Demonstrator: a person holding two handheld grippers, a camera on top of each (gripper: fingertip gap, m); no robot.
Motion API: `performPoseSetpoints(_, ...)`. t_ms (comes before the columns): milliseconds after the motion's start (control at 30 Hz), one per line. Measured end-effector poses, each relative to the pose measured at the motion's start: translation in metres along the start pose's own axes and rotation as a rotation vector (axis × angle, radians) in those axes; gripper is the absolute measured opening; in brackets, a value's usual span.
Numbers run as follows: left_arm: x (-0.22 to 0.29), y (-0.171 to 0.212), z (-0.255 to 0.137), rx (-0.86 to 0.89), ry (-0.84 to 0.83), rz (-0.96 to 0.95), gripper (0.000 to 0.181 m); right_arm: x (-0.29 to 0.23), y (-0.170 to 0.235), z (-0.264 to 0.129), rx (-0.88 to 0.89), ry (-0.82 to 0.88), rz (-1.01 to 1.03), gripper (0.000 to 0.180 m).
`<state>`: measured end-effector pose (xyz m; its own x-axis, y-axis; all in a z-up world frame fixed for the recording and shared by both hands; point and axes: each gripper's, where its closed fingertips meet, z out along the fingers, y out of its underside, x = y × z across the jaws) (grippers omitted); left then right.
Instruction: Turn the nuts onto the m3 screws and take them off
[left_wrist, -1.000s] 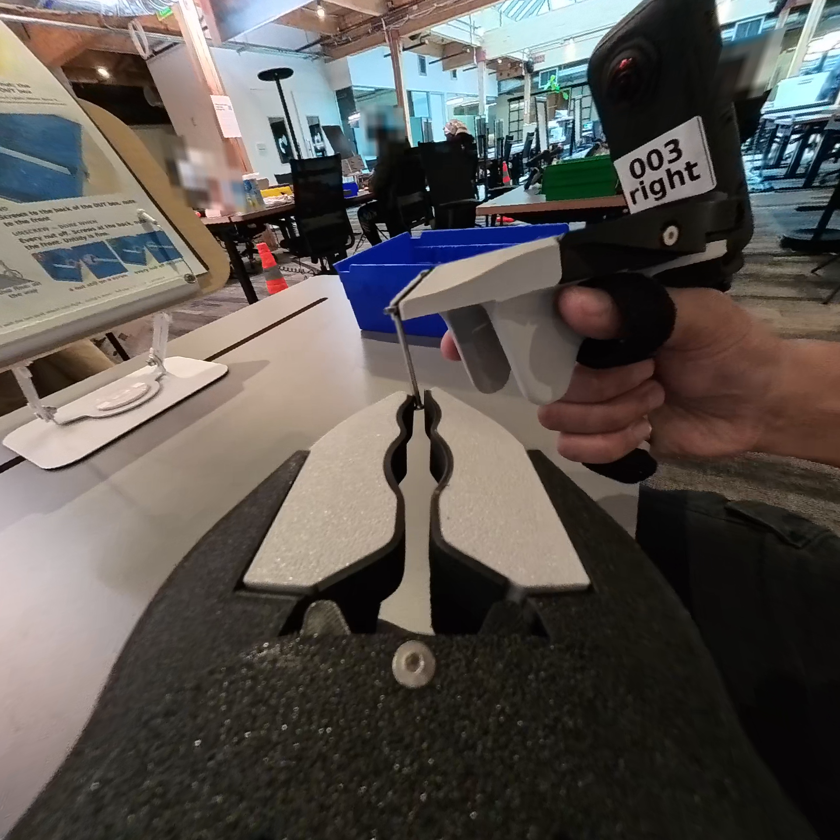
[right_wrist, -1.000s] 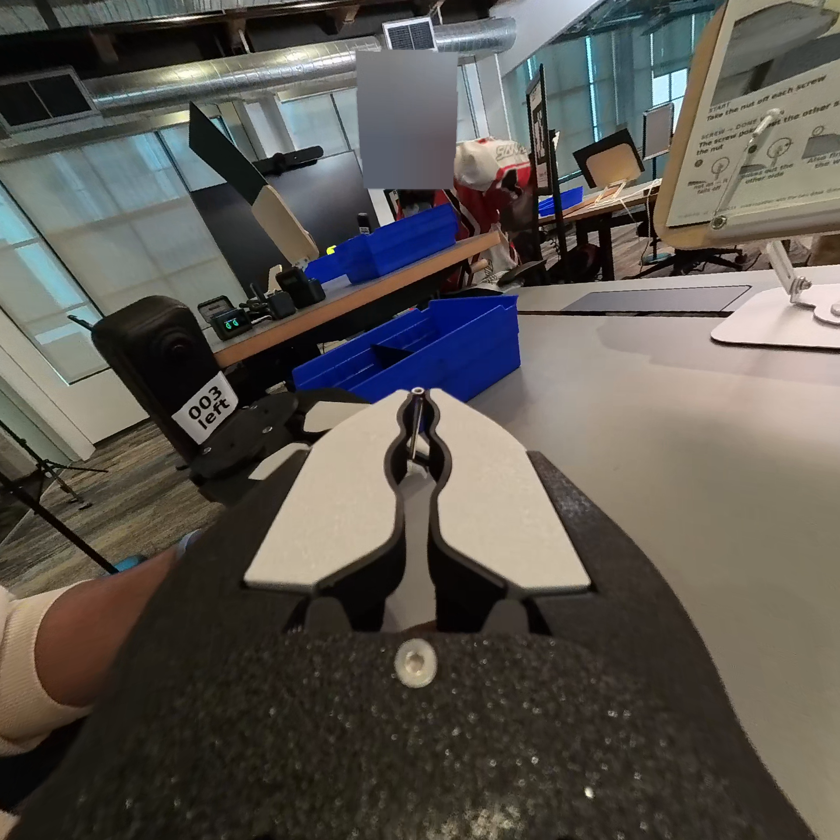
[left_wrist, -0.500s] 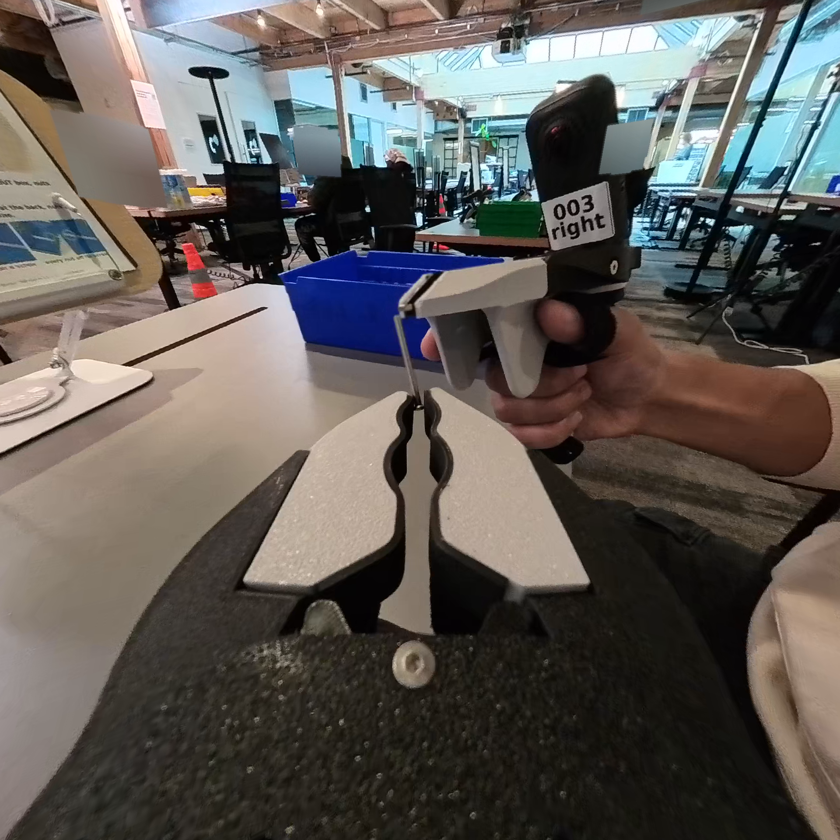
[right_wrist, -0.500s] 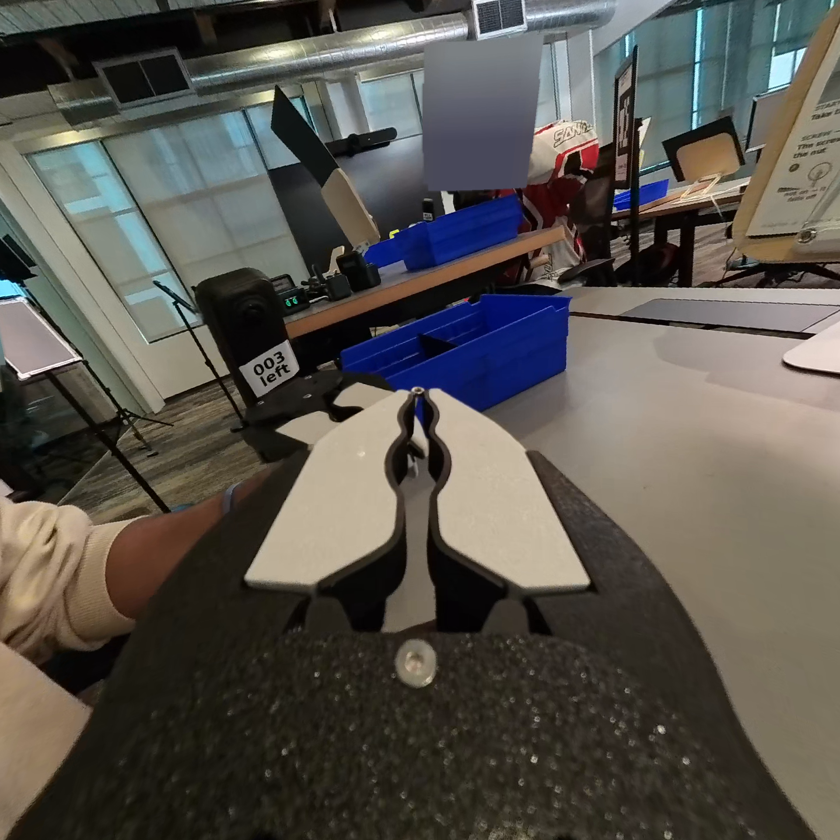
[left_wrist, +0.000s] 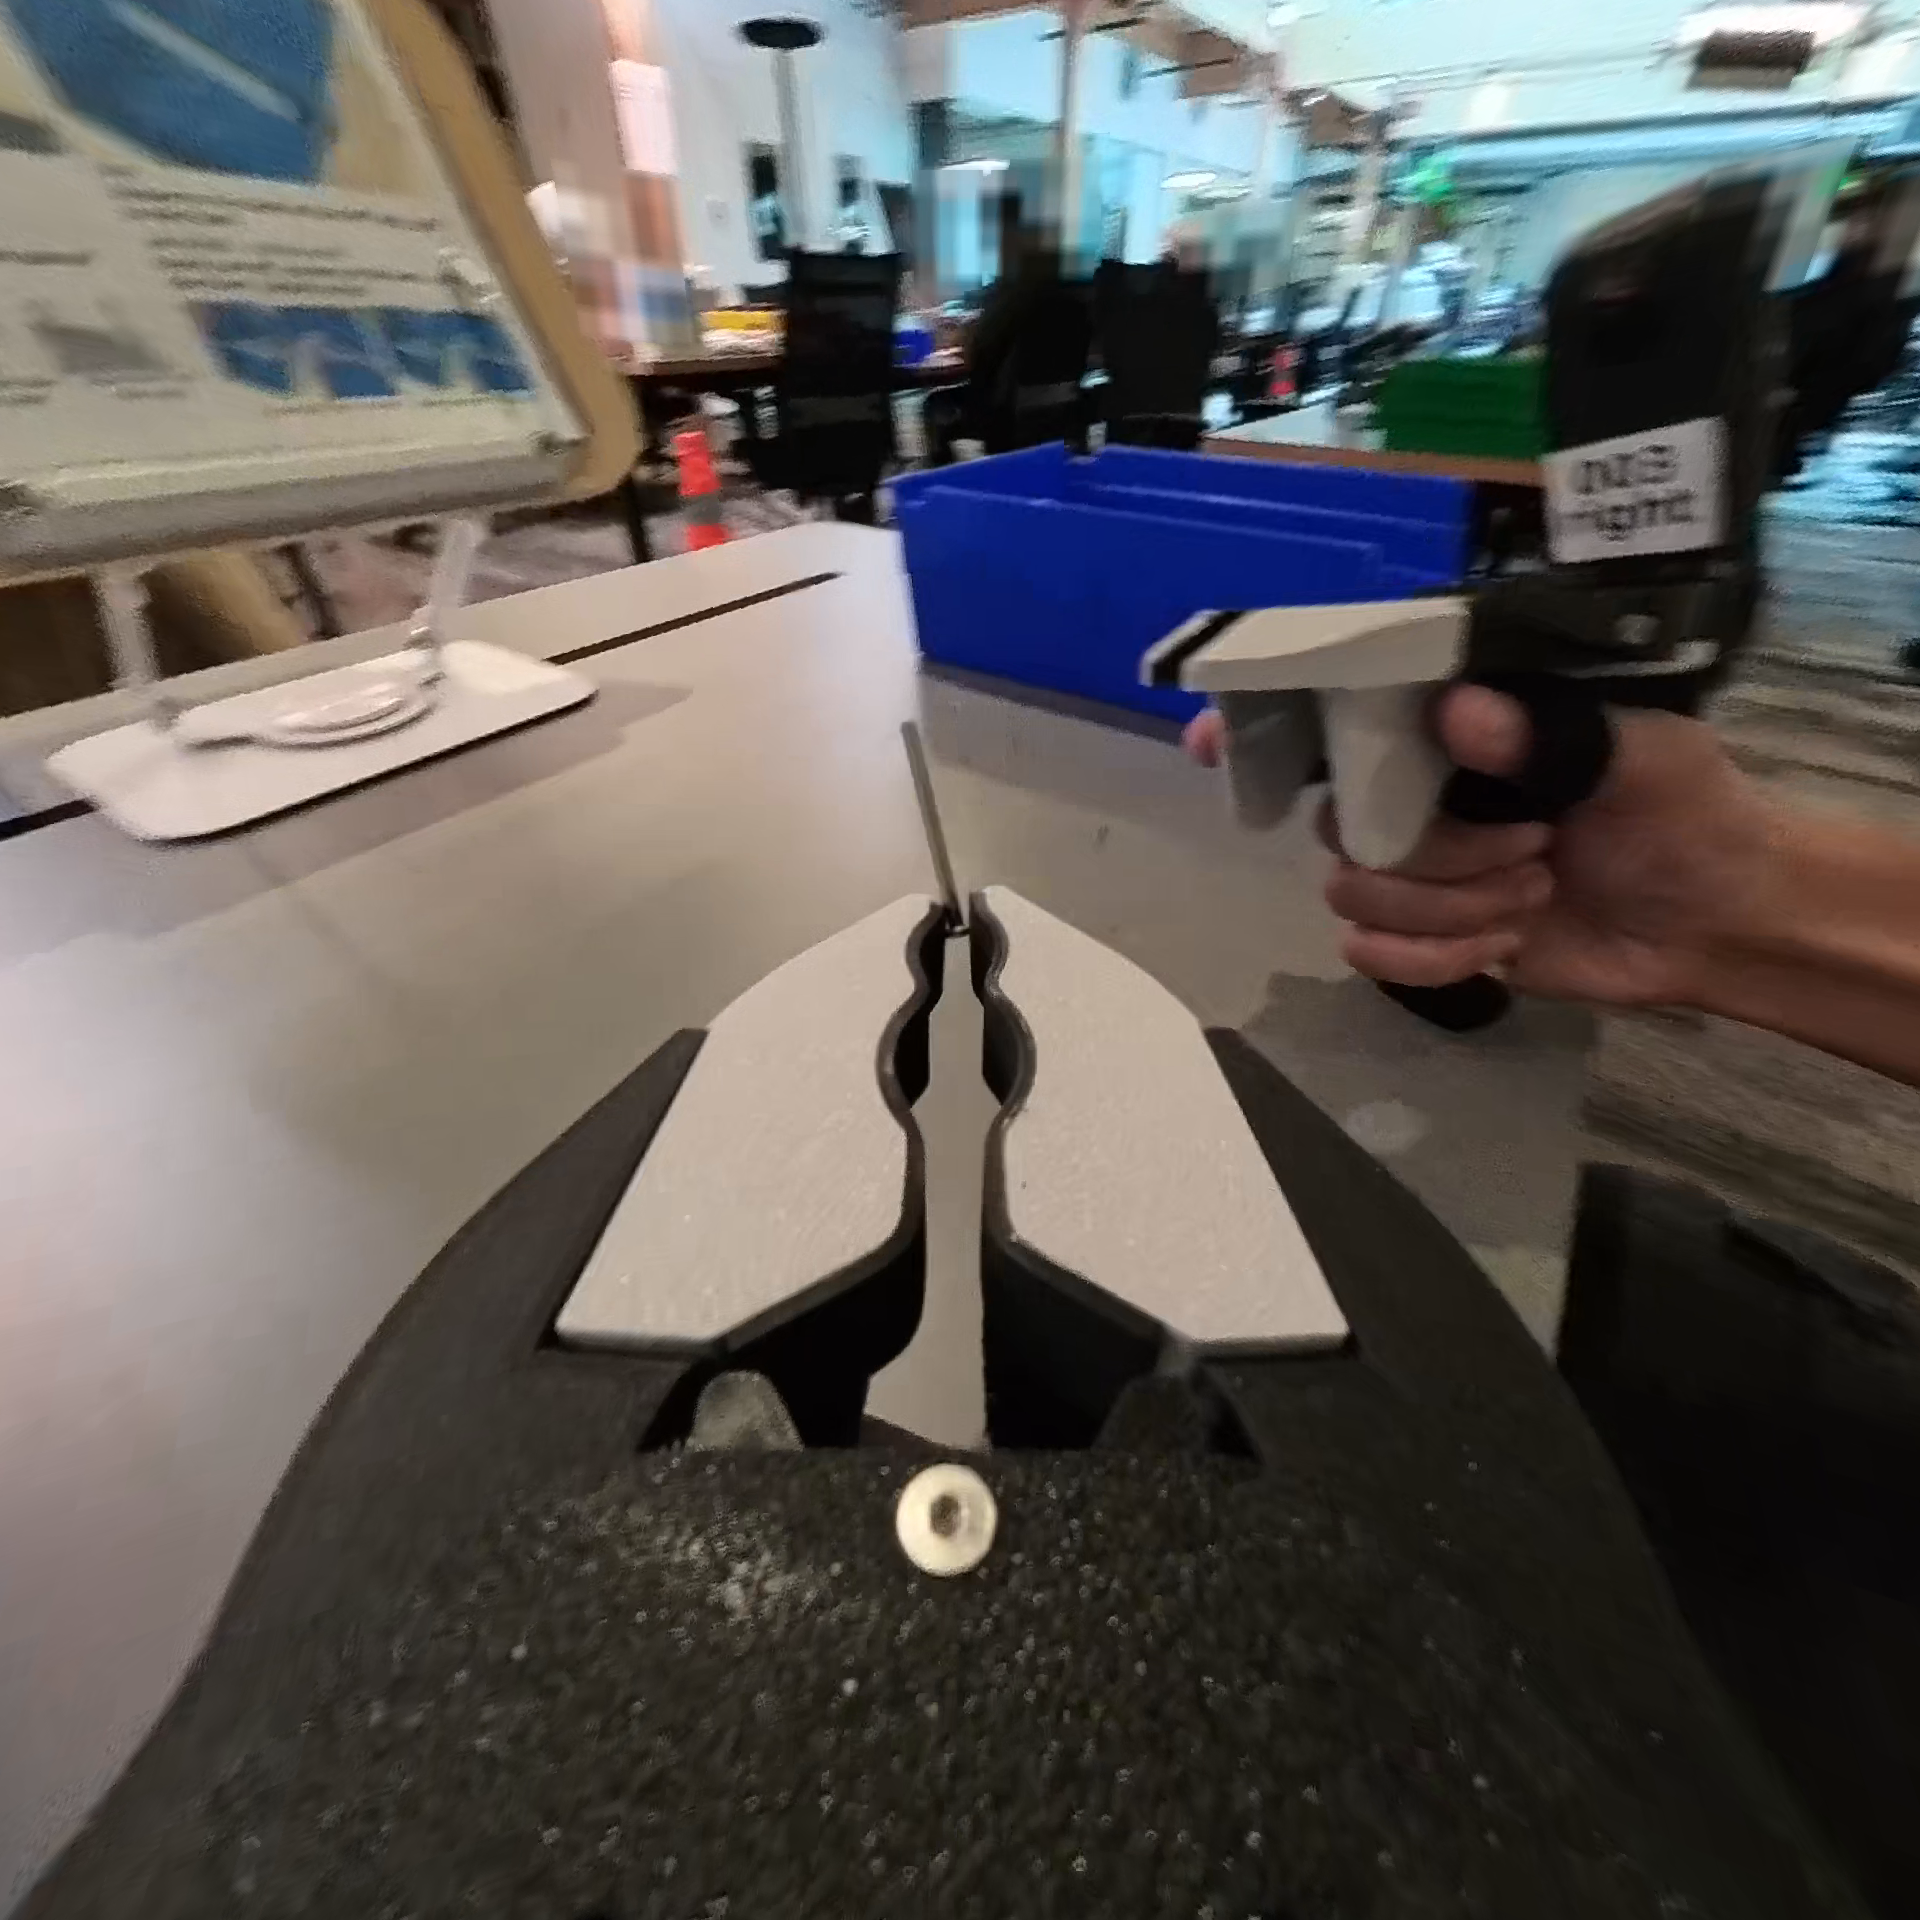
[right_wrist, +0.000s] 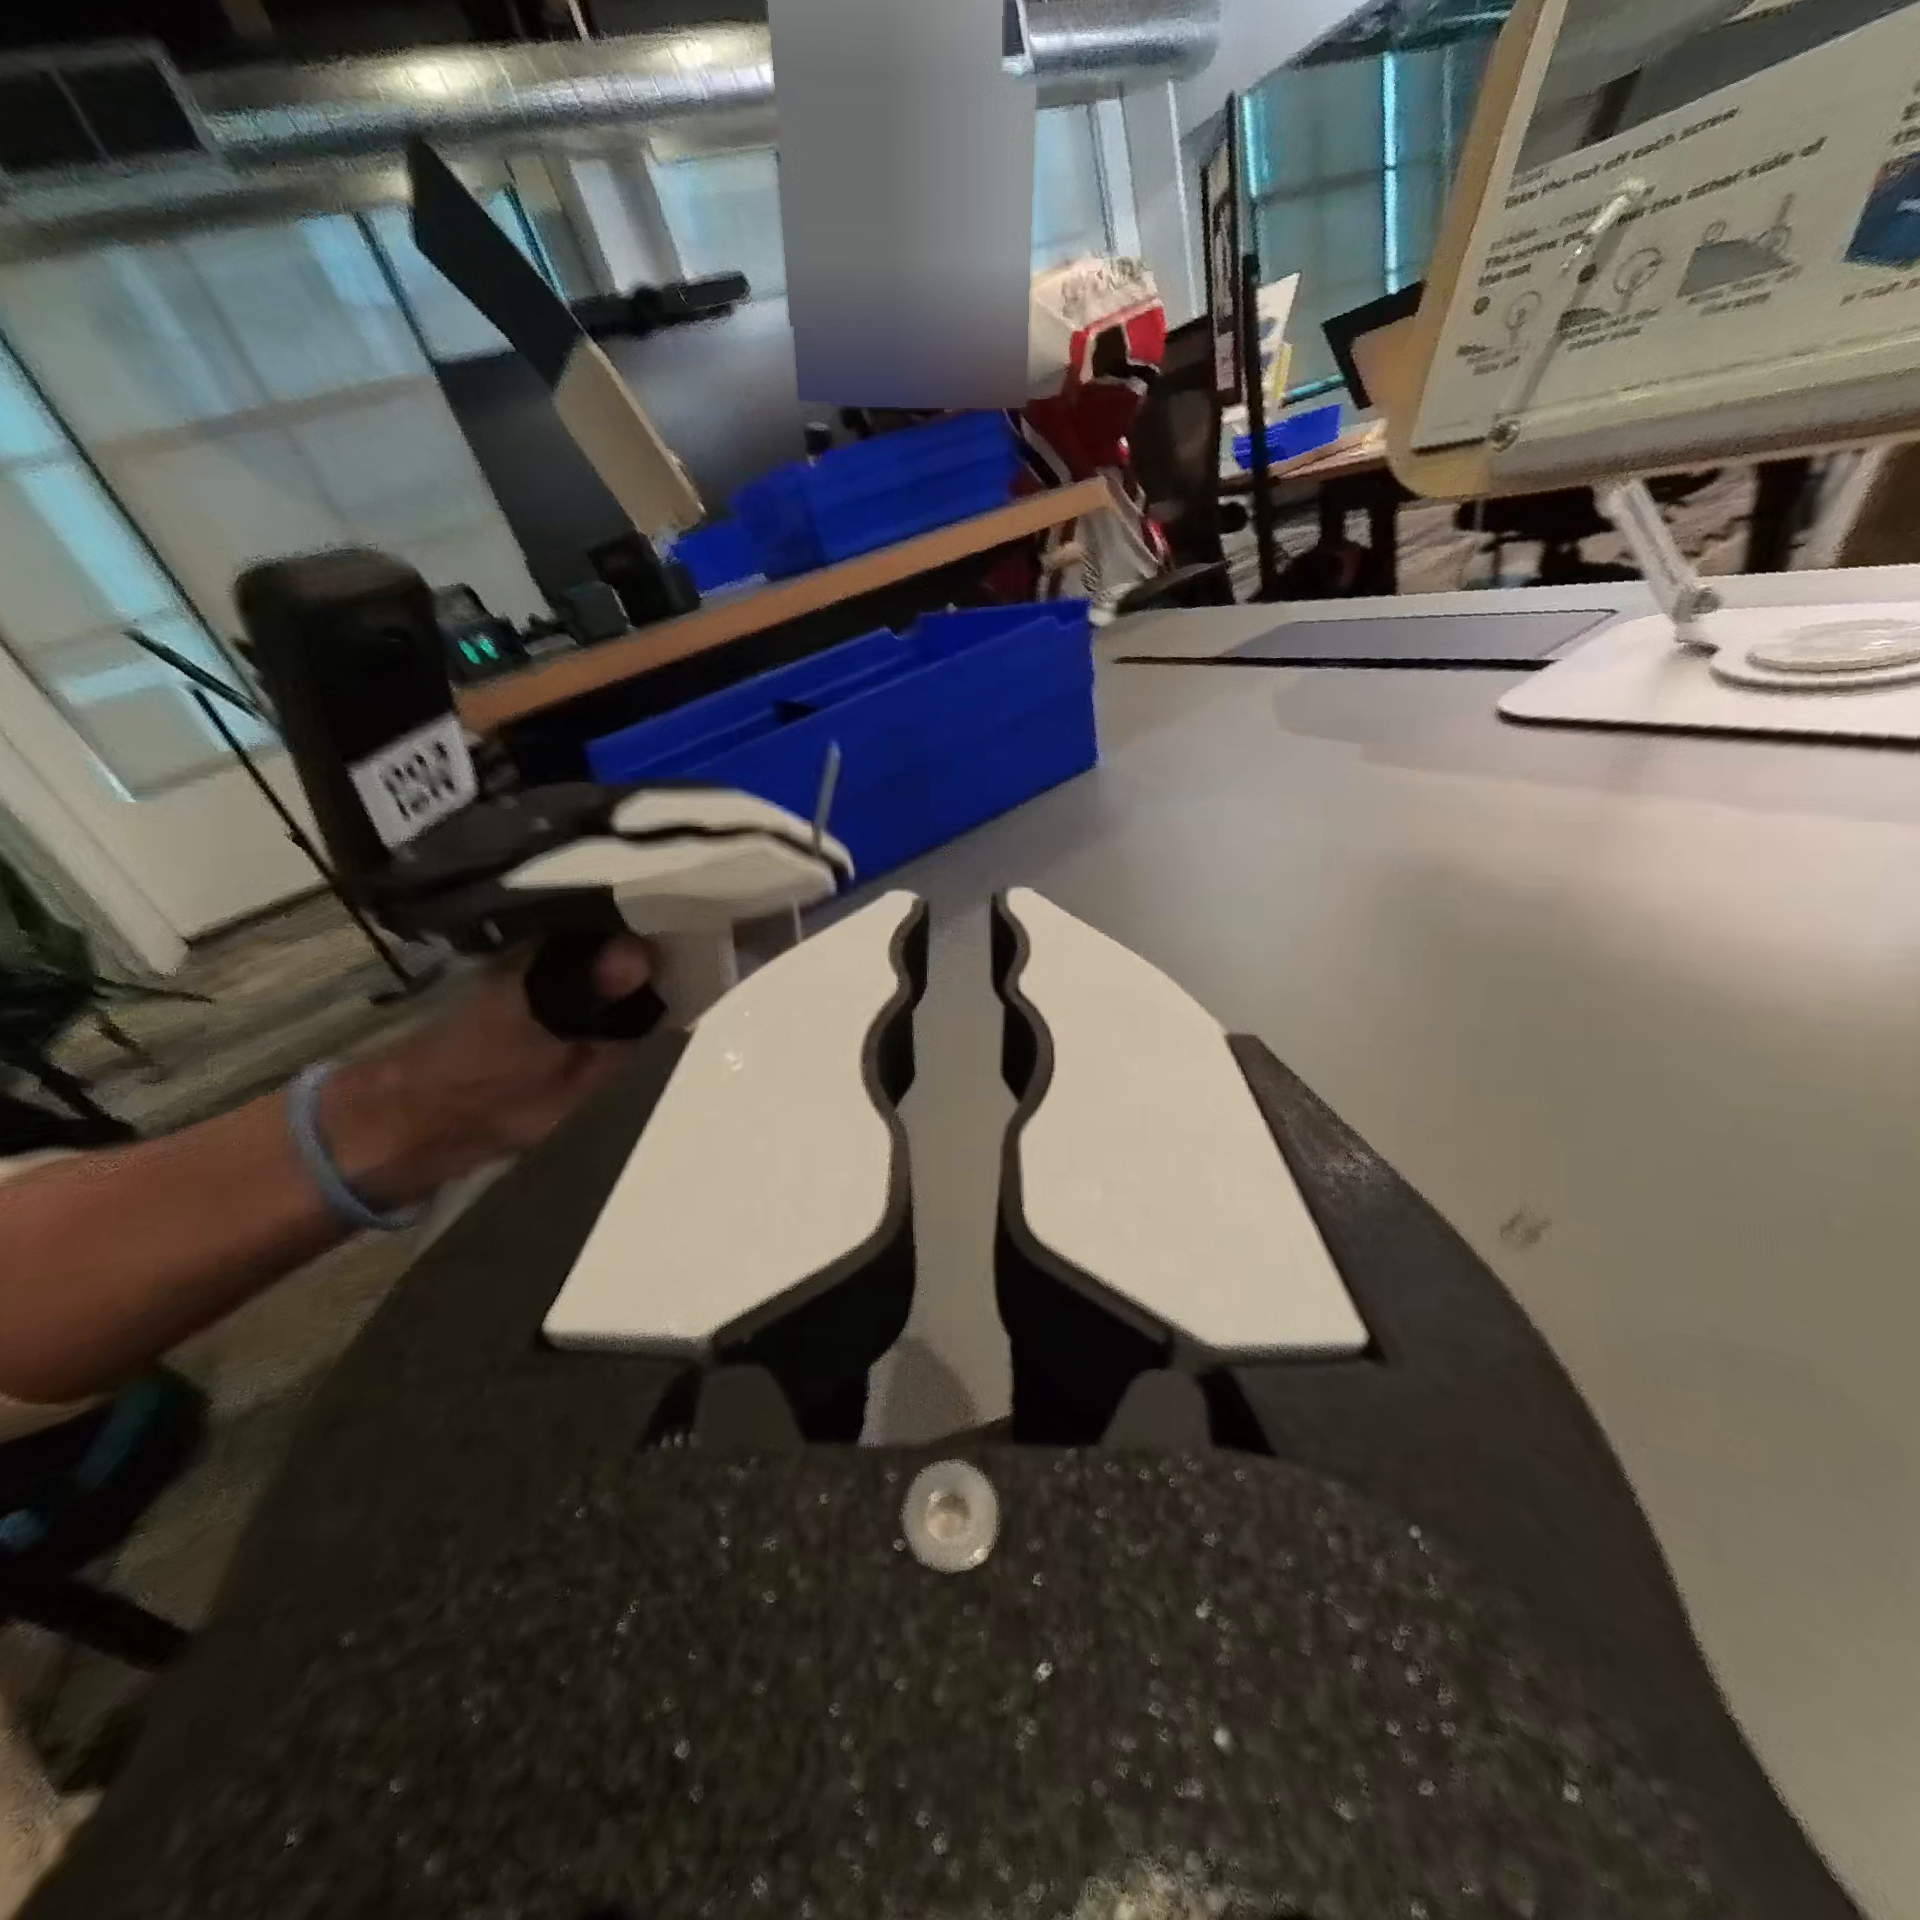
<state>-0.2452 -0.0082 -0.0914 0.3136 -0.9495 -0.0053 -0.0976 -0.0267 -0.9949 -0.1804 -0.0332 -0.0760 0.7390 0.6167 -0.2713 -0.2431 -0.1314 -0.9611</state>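
Note:
My left gripper is shut on the lower end of a thin metal M3 screw, which stands upright and leans slightly left above the grey table. My right gripper is open a little with nothing between its fingers. In the left wrist view it is off to the right of the screw and apart from it. In the right wrist view the left gripper sits to the left with the screw sticking up from its tips. I see no nut; the views are blurred.
A blue bin stands at the table's far edge, also in the right wrist view. An instruction sign on a white base stands at the left. A person's hand holds the right gripper.
My right gripper has let go of the screw's top end, opened slightly and moved away to the right. My left gripper still holds the screw.

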Motion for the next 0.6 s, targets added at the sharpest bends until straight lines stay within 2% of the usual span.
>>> performPoseSetpoints(67,-0.009,-0.003,-0.006,0.008,-0.089,0.015,0.004,-0.012,0.011,-0.005,-0.091,0.068,-0.121,0.018)
performPoseSetpoints(133,-0.019,0.004,-0.012,-0.026,-0.179,-0.008,0.004,-0.010,0.014,-0.020,-0.163,0.269,-0.273,0.008)
performPoseSetpoints(200,-0.033,0.008,-0.022,-0.046,-0.317,-0.035,0.004,0.004,0.025,-0.036,-0.269,0.448,-0.272,0.010)
performPoseSetpoints(333,-0.045,0.013,-0.027,-0.075,-0.452,-0.058,0.004,0.028,0.038,-0.053,-0.316,0.574,-0.189,0.018)
performPoseSetpoints(433,-0.049,0.016,-0.024,-0.089,-0.450,-0.102,0.004,0.046,0.040,-0.060,-0.307,0.620,-0.103,0.021)
performPoseSetpoints(600,-0.046,0.013,-0.025,-0.056,-0.418,-0.115,0.004,0.057,0.040,-0.066,-0.321,0.643,-0.078,0.021)
